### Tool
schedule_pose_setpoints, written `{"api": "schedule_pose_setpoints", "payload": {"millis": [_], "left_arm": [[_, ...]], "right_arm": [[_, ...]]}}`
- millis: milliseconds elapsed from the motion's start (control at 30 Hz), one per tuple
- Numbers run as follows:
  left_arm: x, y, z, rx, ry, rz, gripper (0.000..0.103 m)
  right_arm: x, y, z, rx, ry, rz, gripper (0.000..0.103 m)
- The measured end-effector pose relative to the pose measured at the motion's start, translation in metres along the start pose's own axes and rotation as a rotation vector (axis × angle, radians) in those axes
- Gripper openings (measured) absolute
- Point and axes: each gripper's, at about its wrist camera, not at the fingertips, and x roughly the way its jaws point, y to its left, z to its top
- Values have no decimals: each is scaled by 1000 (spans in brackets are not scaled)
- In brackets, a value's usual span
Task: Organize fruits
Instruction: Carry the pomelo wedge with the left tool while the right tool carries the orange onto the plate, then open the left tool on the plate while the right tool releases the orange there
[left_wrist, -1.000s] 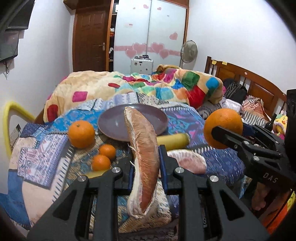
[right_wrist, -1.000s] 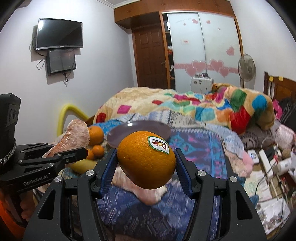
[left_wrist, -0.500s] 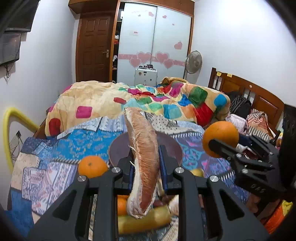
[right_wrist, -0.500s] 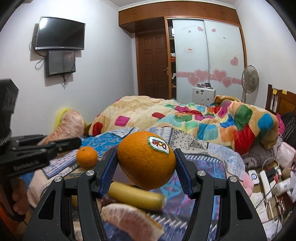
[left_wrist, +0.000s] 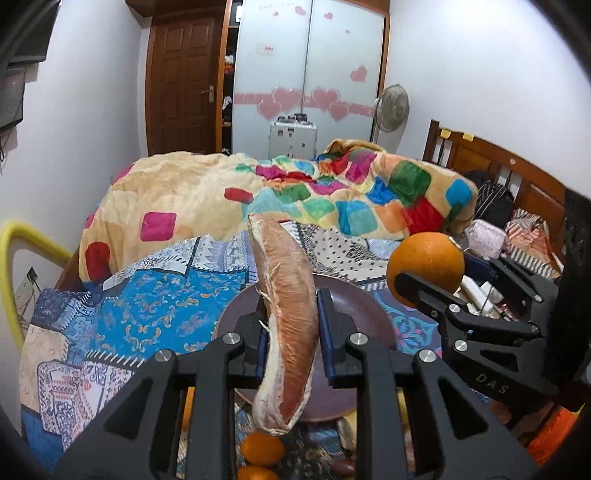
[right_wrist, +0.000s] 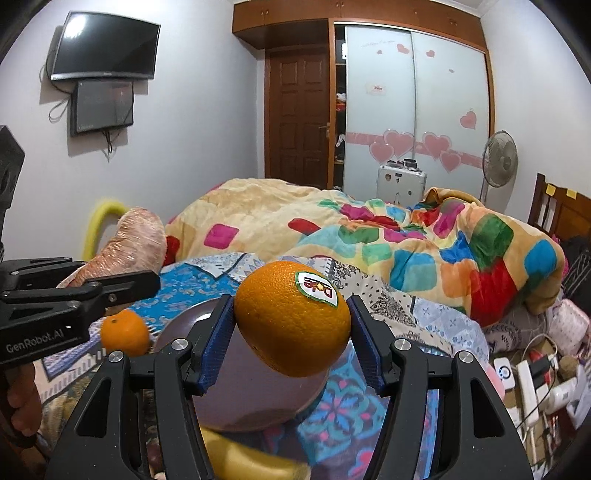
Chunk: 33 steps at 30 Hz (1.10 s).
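Two grippers loaded: left gripper (left_wrist: 290, 343) clamps soft pomelo wedge (left_wrist: 286, 314) mid-length, right gripper (right_wrist: 291, 341) clamps firm orange (right_wrist: 291, 317) at its widest; both above plate (right_wrist: 229, 391). Wedge likely bruises.

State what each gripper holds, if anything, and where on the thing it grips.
The left gripper holds a pomelo wedge across its flat sides, near the middle. The right gripper holds an orange by its opposite sides, sticker up.
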Motion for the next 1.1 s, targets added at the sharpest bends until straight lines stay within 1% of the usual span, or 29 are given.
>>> {"api": "schedule_pose_setpoints", "payload": {"millis": [100, 200, 400, 500, 600, 733, 833, 900, 967, 1033, 1100], "left_arm": [[18, 3, 3, 5, 36, 18, 23], [36, 7, 5, 3, 84, 27, 23], [68, 13, 7, 4, 181, 22, 23], [79, 15, 7, 7, 223, 12, 23], [88, 15, 7, 31, 249, 30, 23], [97, 18, 5, 39, 286, 37, 23], [106, 21, 4, 37, 319, 29, 23], [108, 22, 4, 32, 329, 25, 23], [108, 22, 6, 35, 319, 29, 23], [106, 20, 8, 35, 317, 11, 24], [105, 17, 9, 51, 308, 16, 26]], "right_arm": [[12, -2, 2, 3, 22, 11, 58], [29, -4, 3, -1, 65, 21, 58], [55, -2, 3, -34, 149, 36, 58], [66, 0, 3, -55, 182, 38, 58], [75, 0, 1, -56, 211, 49, 58], [87, -1, -1, -55, 253, 54, 58], [94, -3, 0, -46, 290, 81, 58], [99, -2, 0, -47, 318, 93, 58], [103, 1, -2, -58, 350, 106, 58], [106, 3, -4, -66, 377, 121, 58], [107, 3, -5, -73, 392, 132, 58]]}}
